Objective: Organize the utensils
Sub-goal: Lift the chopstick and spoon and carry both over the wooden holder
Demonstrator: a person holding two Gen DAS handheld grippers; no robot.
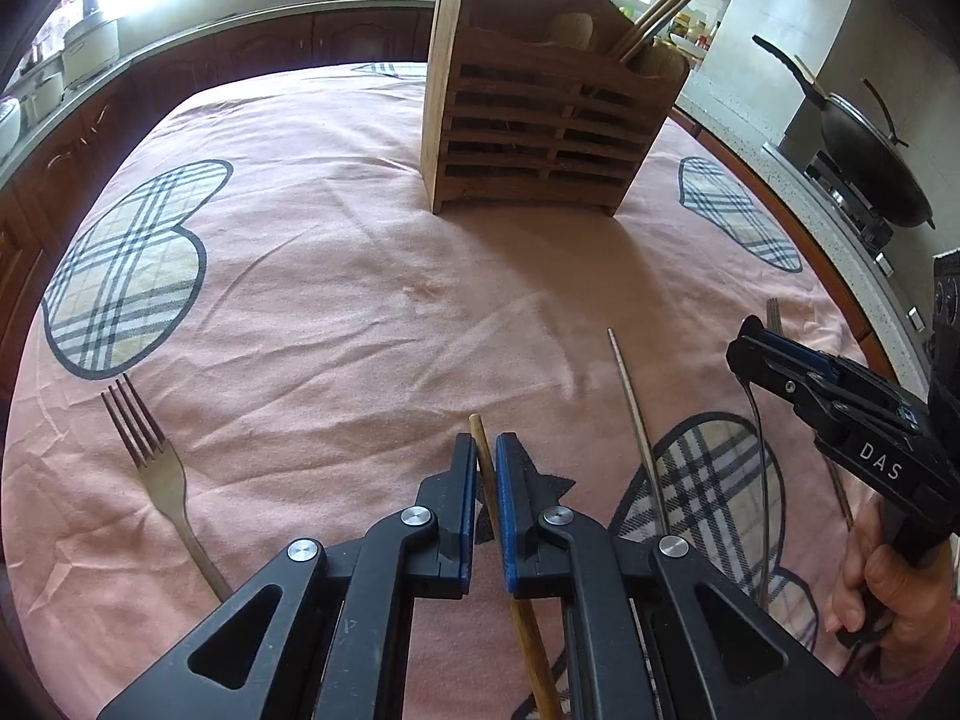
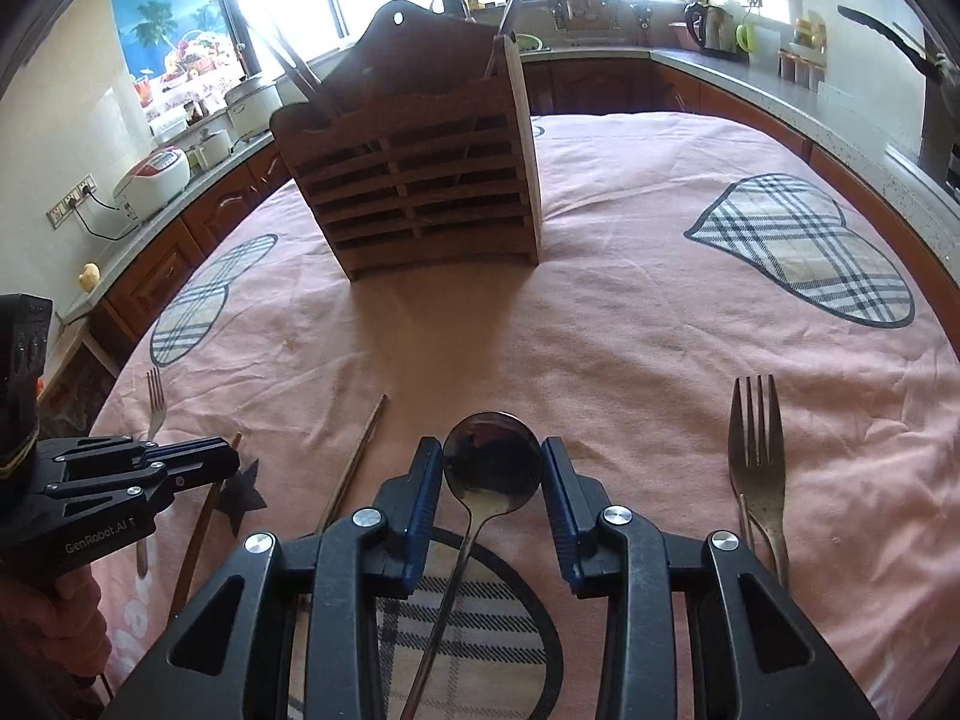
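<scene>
A round table draped in a pink cloth [image 1: 336, 252] with plaid heart patches fills both views. A slatted wooden utensil holder [image 1: 540, 120] stands upright in the upper centre of each frame, with chopsticks and handles protruding from its top.

Lower centre, left wrist view: the left gripper [image 1: 486, 450] is clamped on a wooden chopstick [image 1: 489, 480], whose tip projects just beyond the blue pads. A fork [image 1: 159, 468] lies at lower left, and a thin metal chopstick [image 1: 636, 426] lies to the right of the gripper.

Lower centre, right wrist view: the right gripper [image 2: 492, 459] stands with jaws parted on either side of a spoon [image 2: 492, 468]; the pads flank the bowl, and contact cannot be confirmed. A second fork [image 2: 757, 462] lies at lower right, and a dark chopstick [image 2: 360, 456] lies left of the gripper.
</scene>
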